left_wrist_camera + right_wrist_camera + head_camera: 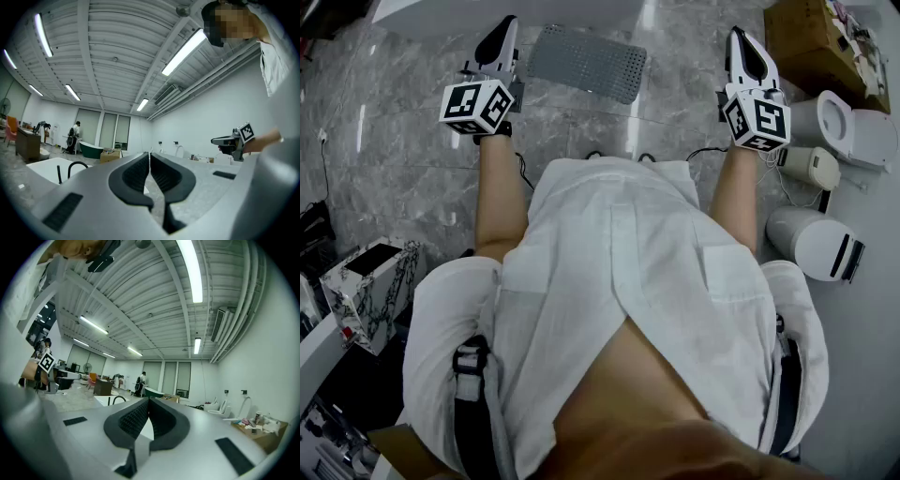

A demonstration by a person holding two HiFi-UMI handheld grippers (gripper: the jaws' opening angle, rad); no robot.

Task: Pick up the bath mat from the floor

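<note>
One grey bath mat (pixel 586 62) on marble floor (pixel 394 141) (toilets (pixel 853 127) alongside)

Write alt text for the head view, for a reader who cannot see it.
From above, a person in white holds out the left hand-held gripper and right hand-held gripper, both shut and empty, over a marble floor. A grey bath mat lies ahead between them.

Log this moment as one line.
phase: before pickup | left gripper: shut, empty | right gripper: shut, empty | bath mat: flat on floor, untouched
</note>
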